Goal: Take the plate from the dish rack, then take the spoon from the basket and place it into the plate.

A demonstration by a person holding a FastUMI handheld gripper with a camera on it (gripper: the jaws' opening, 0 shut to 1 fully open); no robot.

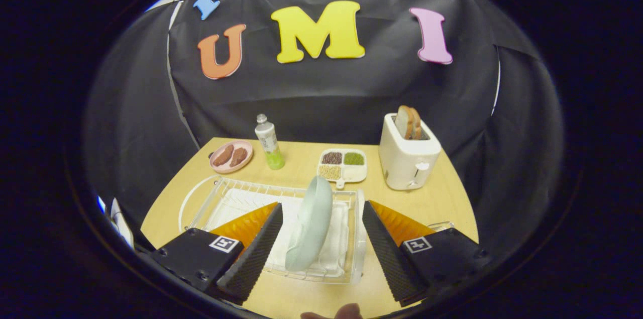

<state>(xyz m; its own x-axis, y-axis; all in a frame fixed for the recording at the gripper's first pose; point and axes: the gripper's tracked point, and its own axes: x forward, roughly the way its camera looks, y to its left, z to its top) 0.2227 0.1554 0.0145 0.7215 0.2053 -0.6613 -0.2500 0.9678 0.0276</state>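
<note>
**Tool released above rack, plate between fingers**

Nearest my camera, the tool (321,253) is spread wide and grips nothing. I see the plate (311,226) standing on edge in the dish rack (357,238), between the two fingers (251,258) and touching neither. Beyond the rack on the desk (427,203): far left a pink dish (231,156), then a bottle (269,143), a sectioned tray (343,164), and right a toaster (408,158).
</note>
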